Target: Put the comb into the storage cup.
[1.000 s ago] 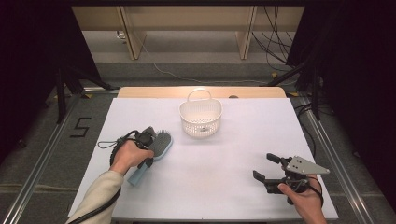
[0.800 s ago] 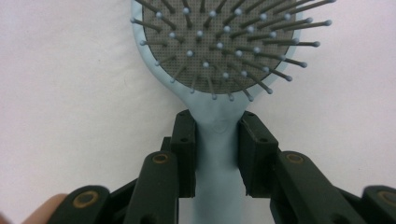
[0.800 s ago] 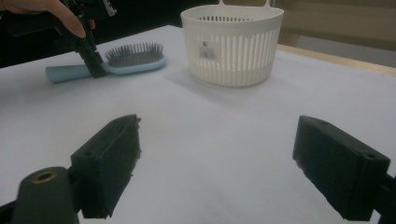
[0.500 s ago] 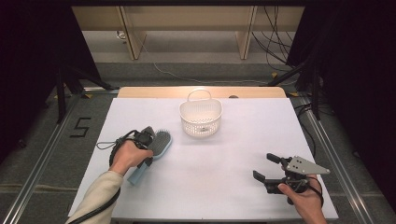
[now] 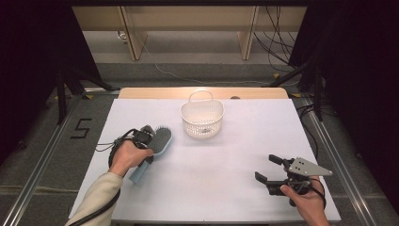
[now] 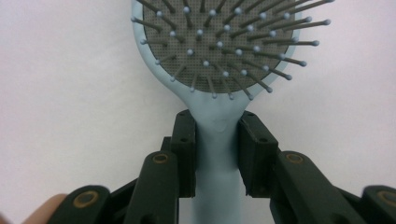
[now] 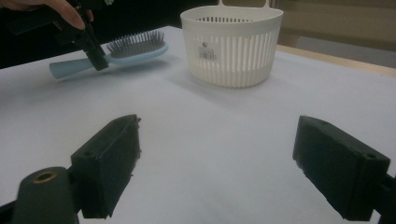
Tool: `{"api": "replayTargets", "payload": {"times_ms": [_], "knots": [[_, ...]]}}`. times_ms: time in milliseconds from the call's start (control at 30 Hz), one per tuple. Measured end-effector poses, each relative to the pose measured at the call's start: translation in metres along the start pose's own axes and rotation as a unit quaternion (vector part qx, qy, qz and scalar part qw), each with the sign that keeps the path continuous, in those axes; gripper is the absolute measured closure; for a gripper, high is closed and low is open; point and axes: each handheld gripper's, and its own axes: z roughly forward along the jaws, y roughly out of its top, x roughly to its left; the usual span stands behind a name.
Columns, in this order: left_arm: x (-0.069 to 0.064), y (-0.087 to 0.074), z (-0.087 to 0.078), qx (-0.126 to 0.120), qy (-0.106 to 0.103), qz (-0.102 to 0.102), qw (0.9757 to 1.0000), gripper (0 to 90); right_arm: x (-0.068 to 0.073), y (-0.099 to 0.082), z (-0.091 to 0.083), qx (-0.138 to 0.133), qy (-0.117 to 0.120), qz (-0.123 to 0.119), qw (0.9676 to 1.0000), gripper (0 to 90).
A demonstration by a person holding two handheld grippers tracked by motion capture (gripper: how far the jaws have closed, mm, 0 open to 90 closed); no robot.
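Your desk (image 5: 226, 188) is covered by one plain white sheet, with a grey floor and dark curtains around it and a number five marked on the floor at your left. Two things sit on the desk: one light blue hairbrush (image 5: 157, 143) and one white slotted basket (image 5: 202, 118). The basket stands upright near the far edge, its handle loop raised, well apart from the brush. The hairbrush lies flat toward your left, bristles up, its head pointing toward the basket. You have two tools in play. Your left hand-held gripper (image 6: 217, 154) is clamped on the neck of the hairbrush, one pad on each side of the handle just below the bristle head. Your right hand-held gripper (image 5: 269, 168) rests near the desk's near right corner, its jaws spread wide apart with nothing between them, pointing toward the basket.
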Motion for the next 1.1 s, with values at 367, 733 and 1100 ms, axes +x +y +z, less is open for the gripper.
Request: {"api": "replayTargets", "payload": {"times_ms": [367,733,1100], "knots": [[0.000,0.000,-0.008,-0.033,0.000,-0.003,0.9995,69.9,0.000,0.000,0.000,-0.001,0.000,0.000,1.0000,15.5],[0.002,0.000,-0.014,-0.067,0.004,-0.007,0.9977,69.9,0.000,0.000,0.000,-0.001,-0.001,0.000,1.0000,15.5],[0.003,0.000,-0.019,-0.089,0.004,-0.014,0.9960,69.9,0.000,0.000,0.000,-0.001,0.000,0.000,1.0000,15.5]]}}
